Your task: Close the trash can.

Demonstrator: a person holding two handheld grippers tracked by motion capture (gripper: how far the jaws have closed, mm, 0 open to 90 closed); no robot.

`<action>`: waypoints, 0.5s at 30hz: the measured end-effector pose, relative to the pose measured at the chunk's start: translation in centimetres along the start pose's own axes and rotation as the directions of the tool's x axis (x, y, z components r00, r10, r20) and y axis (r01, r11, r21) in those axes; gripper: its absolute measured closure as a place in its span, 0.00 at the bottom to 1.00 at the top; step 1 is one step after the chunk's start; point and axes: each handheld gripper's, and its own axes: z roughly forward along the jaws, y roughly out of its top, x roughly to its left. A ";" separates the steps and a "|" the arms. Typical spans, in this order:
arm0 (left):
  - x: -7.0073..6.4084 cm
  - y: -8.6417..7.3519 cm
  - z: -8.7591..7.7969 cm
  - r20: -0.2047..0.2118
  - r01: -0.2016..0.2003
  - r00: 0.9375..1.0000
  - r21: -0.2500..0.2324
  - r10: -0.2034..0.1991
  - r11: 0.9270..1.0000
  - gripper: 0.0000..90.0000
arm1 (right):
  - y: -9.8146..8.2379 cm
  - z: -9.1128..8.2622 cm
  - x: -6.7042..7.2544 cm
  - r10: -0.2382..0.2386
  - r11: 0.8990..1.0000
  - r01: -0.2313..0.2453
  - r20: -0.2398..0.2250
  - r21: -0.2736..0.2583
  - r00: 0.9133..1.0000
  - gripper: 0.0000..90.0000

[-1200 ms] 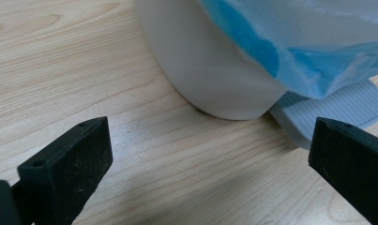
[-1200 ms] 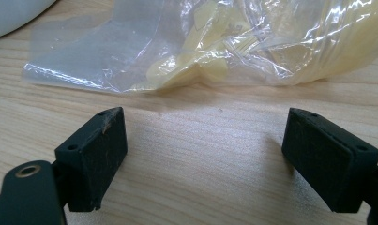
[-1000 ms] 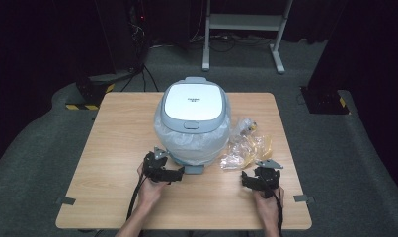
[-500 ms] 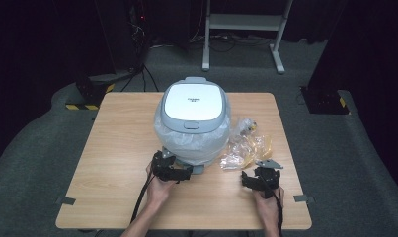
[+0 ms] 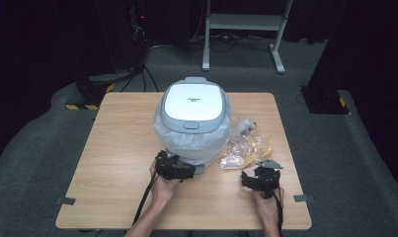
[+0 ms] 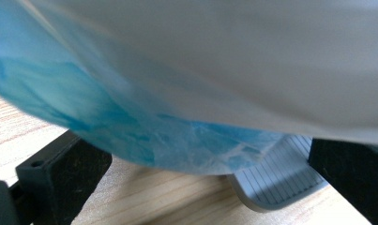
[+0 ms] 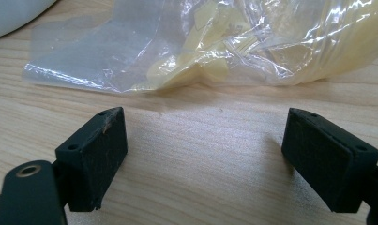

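Left claw (image 5: 188, 171) gapes at the wrapped cooker's (image 5: 194, 123) base; right claw (image 5: 249, 178) gapes near the bag's (image 5: 246, 150) edge.

Wooden table (image 5: 117, 163) (wrapped cooker (image 5: 194, 123), crumpled bags (image 5: 246, 148))

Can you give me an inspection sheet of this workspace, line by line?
Surface: wooden table, level, bare wood at left and along the near edge.
Job's things: white bin with a closed lid, wrapped in a plastic bag, grey pedal at its near base.
Clutter: crumpled clear and yellowish plastic right of the bin, lying flat on the wood.
Grippers: left claw open, jaws astride the bagged base near the pedal; right claw open over bare wood, short of the plastic.
Cables: one trails from each claw toward the person; more lie on the floor behind.
Surroundings: dark room, grey carpet, metal stand behind the table.
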 end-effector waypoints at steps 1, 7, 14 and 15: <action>-0.1 0.0 0.1 -0.014 0.021 1.000 -0.018 -0.021 1.000 0.00 | 0.0 0.0 0.0 0.000 1.000 0.000 0.000 0.000 1.000 0.16; 0.1 -0.1 0.2 -0.023 -0.012 1.000 -0.013 0.011 1.000 0.00 | 0.0 0.0 0.0 -0.001 1.000 0.001 -0.001 0.000 1.000 0.16; -0.7 -0.5 0.7 -0.045 0.033 0.998 -0.100 -0.037 0.994 0.00 | 0.0 0.0 0.0 -0.001 1.000 0.001 -0.001 0.000 1.000 0.16; -0.7 -0.5 0.7 -0.039 0.032 0.999 -0.103 -0.037 0.994 0.00 | 0.0 0.0 0.0 -0.001 1.000 0.001 -0.001 0.000 1.000 0.16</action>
